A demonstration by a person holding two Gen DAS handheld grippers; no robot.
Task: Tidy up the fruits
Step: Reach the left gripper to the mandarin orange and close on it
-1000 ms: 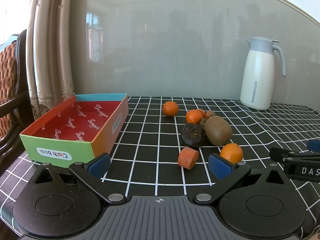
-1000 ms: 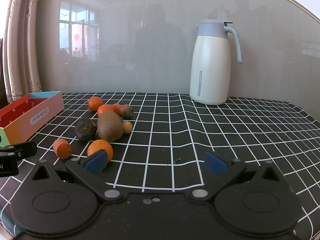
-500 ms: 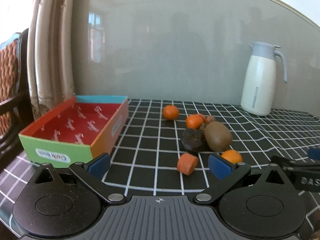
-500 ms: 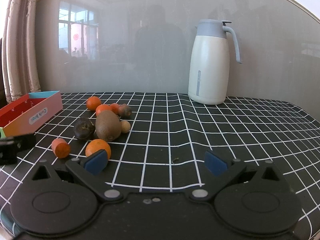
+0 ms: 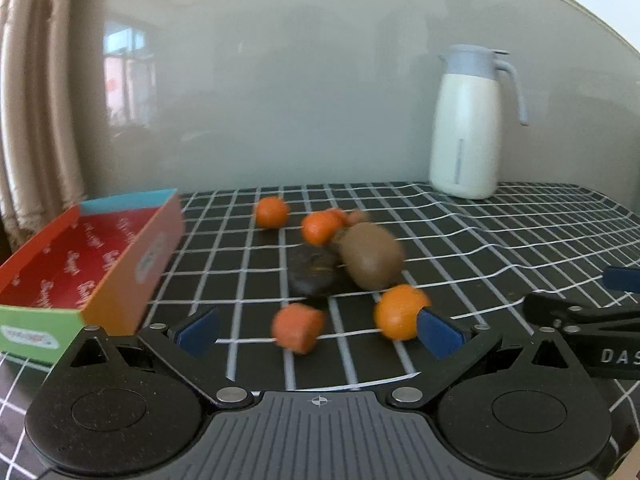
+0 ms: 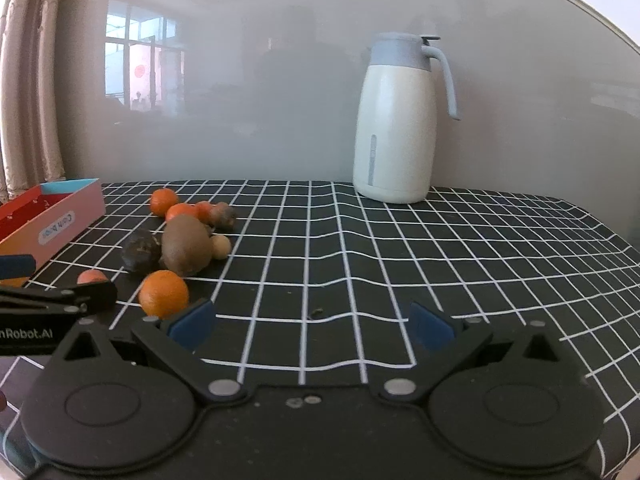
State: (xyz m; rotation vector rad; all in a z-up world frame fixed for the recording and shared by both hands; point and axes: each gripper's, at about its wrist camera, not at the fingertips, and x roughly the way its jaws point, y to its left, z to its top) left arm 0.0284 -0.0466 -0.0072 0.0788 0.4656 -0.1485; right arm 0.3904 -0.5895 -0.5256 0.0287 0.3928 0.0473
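**Blurred, Hidden and Cut-Off Parts**

The left wrist view was motion-blurred — the fruit pile smeared, the box label unreadable. In the right wrist view, the left gripper hid most of the carrot piece, and the frame edge cut the box off — lettering partial.
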